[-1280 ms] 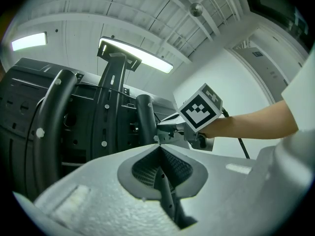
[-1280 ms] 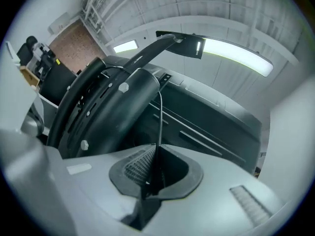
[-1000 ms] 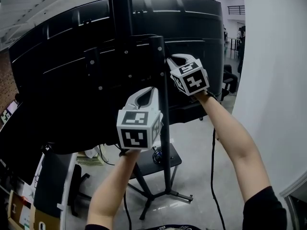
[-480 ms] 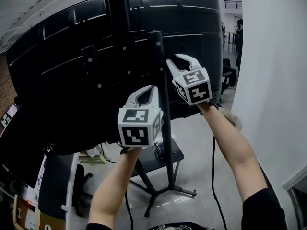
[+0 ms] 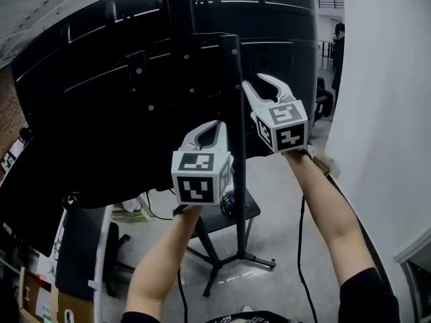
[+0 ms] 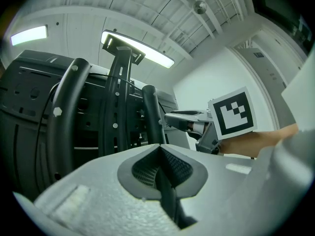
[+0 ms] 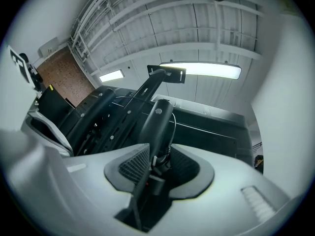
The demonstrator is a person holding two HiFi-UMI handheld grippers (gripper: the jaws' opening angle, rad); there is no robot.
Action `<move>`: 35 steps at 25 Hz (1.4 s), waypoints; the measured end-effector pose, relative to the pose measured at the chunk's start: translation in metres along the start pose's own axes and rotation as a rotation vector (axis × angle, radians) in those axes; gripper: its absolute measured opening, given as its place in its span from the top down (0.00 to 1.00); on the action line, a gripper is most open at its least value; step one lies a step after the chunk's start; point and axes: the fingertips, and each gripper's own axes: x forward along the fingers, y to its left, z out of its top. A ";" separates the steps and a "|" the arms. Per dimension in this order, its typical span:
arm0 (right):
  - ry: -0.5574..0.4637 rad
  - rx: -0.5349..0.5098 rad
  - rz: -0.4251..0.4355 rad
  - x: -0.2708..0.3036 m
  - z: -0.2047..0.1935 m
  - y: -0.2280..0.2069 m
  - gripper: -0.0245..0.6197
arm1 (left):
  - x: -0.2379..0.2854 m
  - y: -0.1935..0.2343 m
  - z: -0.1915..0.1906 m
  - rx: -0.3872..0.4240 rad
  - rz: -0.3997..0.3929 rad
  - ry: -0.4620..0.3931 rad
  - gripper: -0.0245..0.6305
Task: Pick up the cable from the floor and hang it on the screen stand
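Observation:
The screen stand's black pole [image 5: 237, 180] rises behind the big dark screen [image 5: 87, 113]. My left gripper [image 5: 207, 130] is just left of the pole. In the left gripper view it [image 6: 160, 154] is shut on the thin black cable [image 6: 167, 195], which runs down out of its pads. My right gripper [image 5: 259, 83] is higher, to the right of the pole. Its jaws [image 7: 157, 159] are opening, with the cable's plug end [image 7: 156, 173] loose between the pads. A thin strand of cable [image 7: 173, 127] curls round the pole's top [image 7: 156, 119]. In the head view the cable is lost against the black stand.
A white wall [image 5: 384, 113] stands close on the right. The stand's tripod legs [image 5: 252, 261] and a small shelf [image 5: 239, 214] are below my arms. A dark desk and chair [image 5: 74, 254] and cardboard boxes [image 5: 34, 301] are at lower left. A person [image 5: 339, 46] stands far back.
The right gripper's jaws have spread apart and it has drawn slightly right of the pole. The left gripper has stayed shut in nearly the same place.

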 end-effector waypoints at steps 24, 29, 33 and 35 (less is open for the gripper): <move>0.126 0.144 0.020 -0.080 -0.047 0.143 0.88 | -0.069 0.030 -0.055 -0.054 0.070 0.073 0.97; 0.157 0.206 0.027 -0.105 -0.058 0.173 0.91 | -0.093 0.023 -0.078 -0.074 0.069 0.095 0.97; 0.191 0.239 0.023 -0.127 -0.070 0.195 0.93 | -0.116 0.015 -0.097 -0.067 0.066 0.114 0.97; 0.203 0.253 0.022 -0.139 -0.074 0.206 0.95 | -0.129 0.011 -0.104 -0.082 0.063 0.115 0.97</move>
